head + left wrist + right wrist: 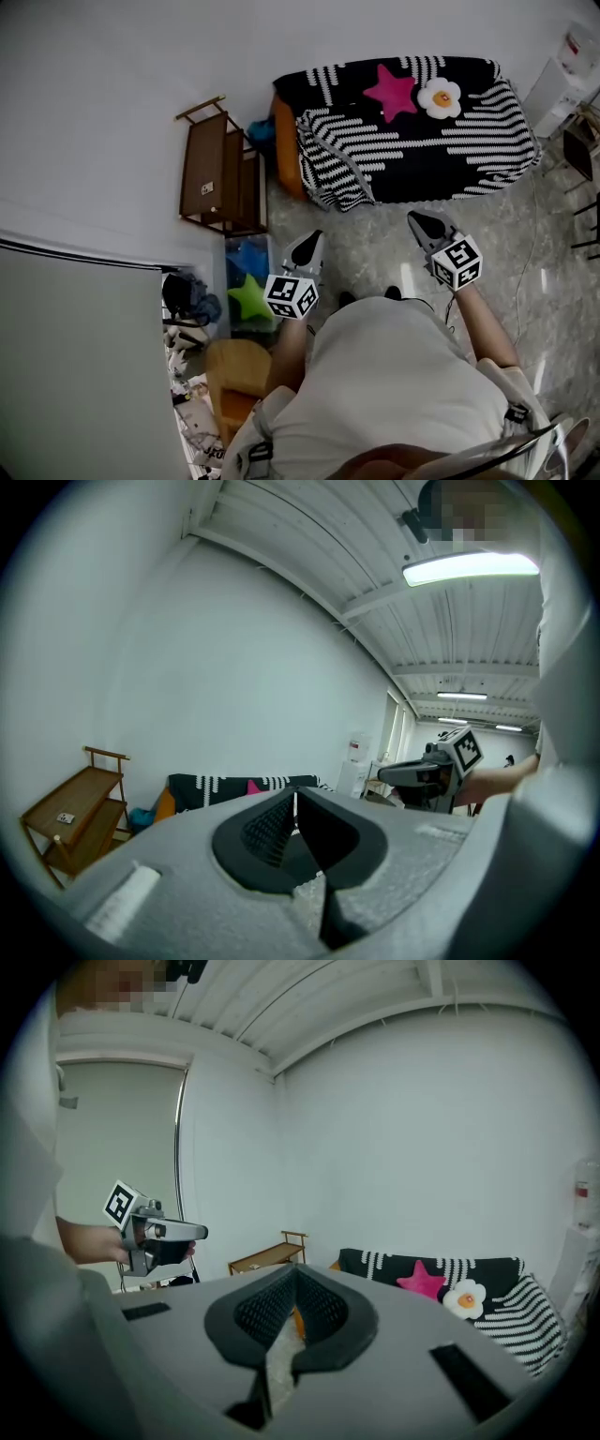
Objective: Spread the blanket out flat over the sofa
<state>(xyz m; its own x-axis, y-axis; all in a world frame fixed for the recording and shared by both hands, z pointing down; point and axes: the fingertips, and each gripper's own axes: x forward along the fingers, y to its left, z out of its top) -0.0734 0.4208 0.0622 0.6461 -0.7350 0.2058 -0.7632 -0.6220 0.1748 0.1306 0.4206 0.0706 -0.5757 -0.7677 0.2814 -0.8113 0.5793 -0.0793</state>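
A black-and-white striped blanket (412,141) lies draped over the sofa (287,150), whose orange side shows at its left end. A pink star cushion (391,90) and a fried-egg cushion (440,97) rest on the backrest. My left gripper (309,240) and right gripper (418,221) hover over the floor in front of the sofa, well short of it, both shut and empty. The left gripper view has the shut left gripper (295,795) aimed at the distant blanket (234,784). In the right gripper view the right gripper (298,1273) is shut too, with the blanket (536,1321) at the right.
A wooden shelf rack (216,173) stands against the wall left of the sofa. A bin with a green star cushion (250,298), a wooden stool (239,373) and clutter sit at my left. A water dispenser (568,64) and chairs (581,155) are at the right.
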